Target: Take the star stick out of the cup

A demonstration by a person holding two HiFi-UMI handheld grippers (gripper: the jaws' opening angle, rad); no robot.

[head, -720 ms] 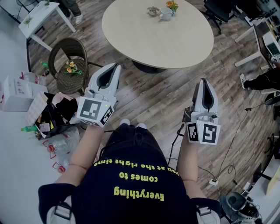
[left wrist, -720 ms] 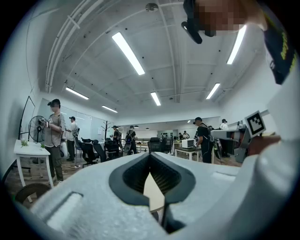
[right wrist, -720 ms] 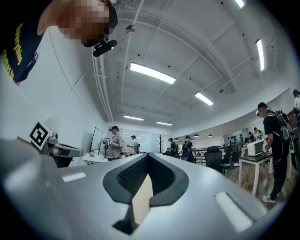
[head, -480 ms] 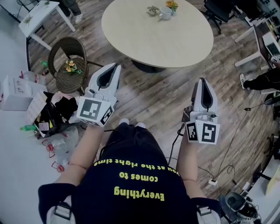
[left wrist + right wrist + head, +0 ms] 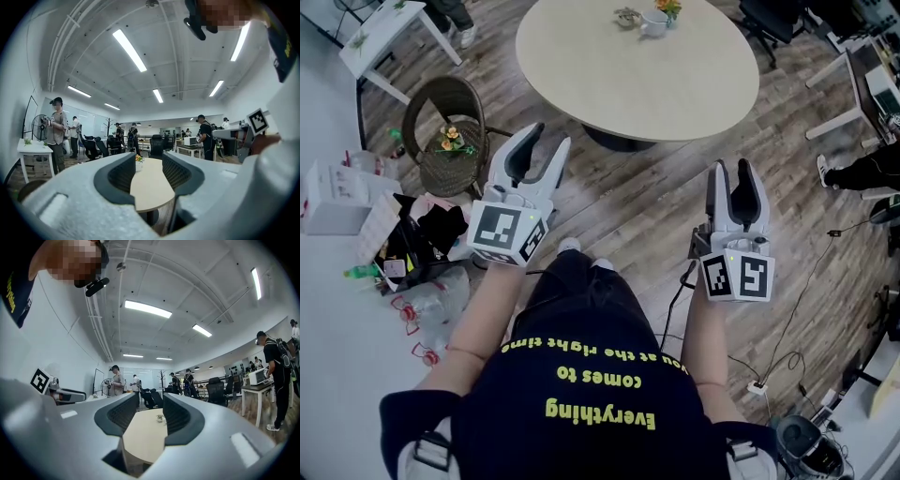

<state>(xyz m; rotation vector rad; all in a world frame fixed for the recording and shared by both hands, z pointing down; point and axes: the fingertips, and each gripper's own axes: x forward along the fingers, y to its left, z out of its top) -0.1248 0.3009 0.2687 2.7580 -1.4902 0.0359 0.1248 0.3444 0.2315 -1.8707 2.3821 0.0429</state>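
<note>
At the left edge of the head view, a white box (image 5: 333, 202) and a heap of bags and bottles (image 5: 422, 239) lay on the wood floor (image 5: 628, 206). A wicker chair (image 5: 441, 131) stood just above them with a small bunch of flowers (image 5: 450, 142) on its seat, and a white side table (image 5: 384, 33) sat in the upper left corner. Right of the chair, the left gripper (image 5: 548, 139) was held over the floor, its jaws moderately apart and holding nothing. Its own view showed only the distant round table (image 5: 637, 75) between them. That table filled the upper centre, well apart from both grippers.

The cup (image 5: 654, 26) stood near the table's far edge at the top of the frame, with an orange-and-green tuft (image 5: 667, 9) rising out of it. Whether that was the star stick could not be told at such a distance. A small grey object (image 5: 627, 18) sat just left of the cup.

Lower right of the table, the right gripper (image 5: 729, 169) likewise had its jaws moderately apart and empty. A black cable (image 5: 678, 291) trailed on the floor below it, and a person's shoe (image 5: 827, 173) showed at the right edge.
</note>
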